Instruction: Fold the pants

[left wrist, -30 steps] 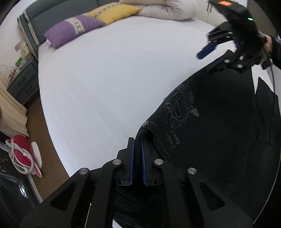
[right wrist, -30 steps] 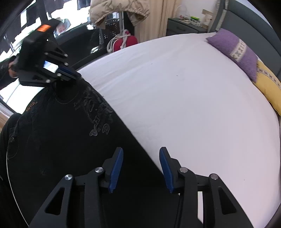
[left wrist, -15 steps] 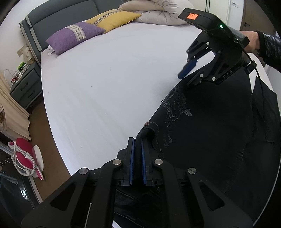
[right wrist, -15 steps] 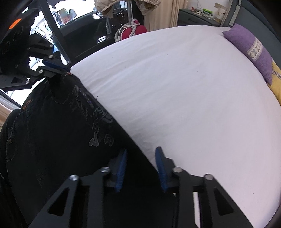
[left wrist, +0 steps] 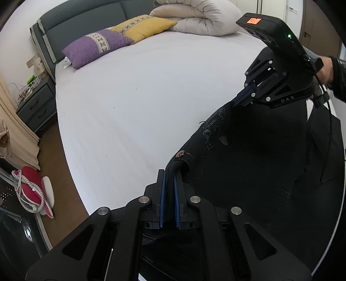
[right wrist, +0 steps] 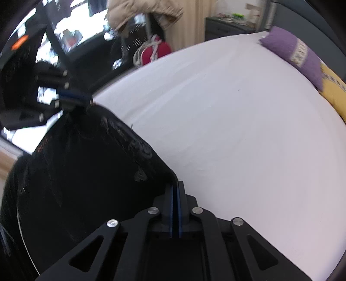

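Right claw (right wrist: 175, 190), open a second ago, now clamped on pants (right wrist: 86, 173) edge; left claw (left wrist: 169, 188) still pinching waistband over bed (left wrist: 129, 97).

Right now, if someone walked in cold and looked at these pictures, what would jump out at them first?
The black pants sprawled over the near edge of the white bed, with the left gripper and the right gripper each shut on the fabric's edge. Next, the purple pillow and yellow pillow side by side at the grey headboard.
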`<state>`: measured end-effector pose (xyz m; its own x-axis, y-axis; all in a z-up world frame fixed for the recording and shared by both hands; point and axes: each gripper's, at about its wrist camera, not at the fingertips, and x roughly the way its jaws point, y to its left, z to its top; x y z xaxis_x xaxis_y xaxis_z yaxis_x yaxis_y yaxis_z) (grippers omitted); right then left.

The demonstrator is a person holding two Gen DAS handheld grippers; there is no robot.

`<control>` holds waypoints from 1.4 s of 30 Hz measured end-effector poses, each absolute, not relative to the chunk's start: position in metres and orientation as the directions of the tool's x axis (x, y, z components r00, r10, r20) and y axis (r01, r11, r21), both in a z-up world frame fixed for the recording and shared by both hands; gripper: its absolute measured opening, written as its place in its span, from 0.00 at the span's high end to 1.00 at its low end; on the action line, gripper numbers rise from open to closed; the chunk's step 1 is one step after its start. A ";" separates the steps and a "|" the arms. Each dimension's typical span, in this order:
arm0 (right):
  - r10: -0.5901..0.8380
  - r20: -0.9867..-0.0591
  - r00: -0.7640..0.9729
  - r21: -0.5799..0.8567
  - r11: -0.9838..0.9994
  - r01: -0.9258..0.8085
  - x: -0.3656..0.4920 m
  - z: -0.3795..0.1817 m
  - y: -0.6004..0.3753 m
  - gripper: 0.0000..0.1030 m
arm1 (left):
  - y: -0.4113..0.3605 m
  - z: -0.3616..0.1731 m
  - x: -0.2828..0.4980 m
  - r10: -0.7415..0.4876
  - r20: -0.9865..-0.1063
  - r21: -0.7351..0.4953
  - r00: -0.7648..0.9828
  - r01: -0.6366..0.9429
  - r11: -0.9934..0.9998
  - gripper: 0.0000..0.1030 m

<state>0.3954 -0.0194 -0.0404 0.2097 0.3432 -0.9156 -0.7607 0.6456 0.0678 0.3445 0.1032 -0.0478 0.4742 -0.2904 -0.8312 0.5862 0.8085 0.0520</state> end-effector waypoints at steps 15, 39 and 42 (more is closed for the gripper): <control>0.461 -0.862 0.210 0.160 0.641 -0.750 0.261 -0.013 -0.010 0.96 | 0.100 -0.026 0.245 -0.326 -0.815 0.005 0.479 0.568 0.823 0.94; 0.057 -0.930 0.364 -0.353 0.147 -0.924 0.001 -0.061 0.018 0.97 | 0.047 -0.067 0.007 -0.320 -0.889 0.077 0.326 0.797 0.599 0.96; 0.048 -0.927 0.371 -0.361 0.141 -0.922 -0.003 -0.064 0.018 0.97 | 0.045 -0.072 -0.008 -0.308 -0.898 0.082 0.315 0.806 0.587 0.96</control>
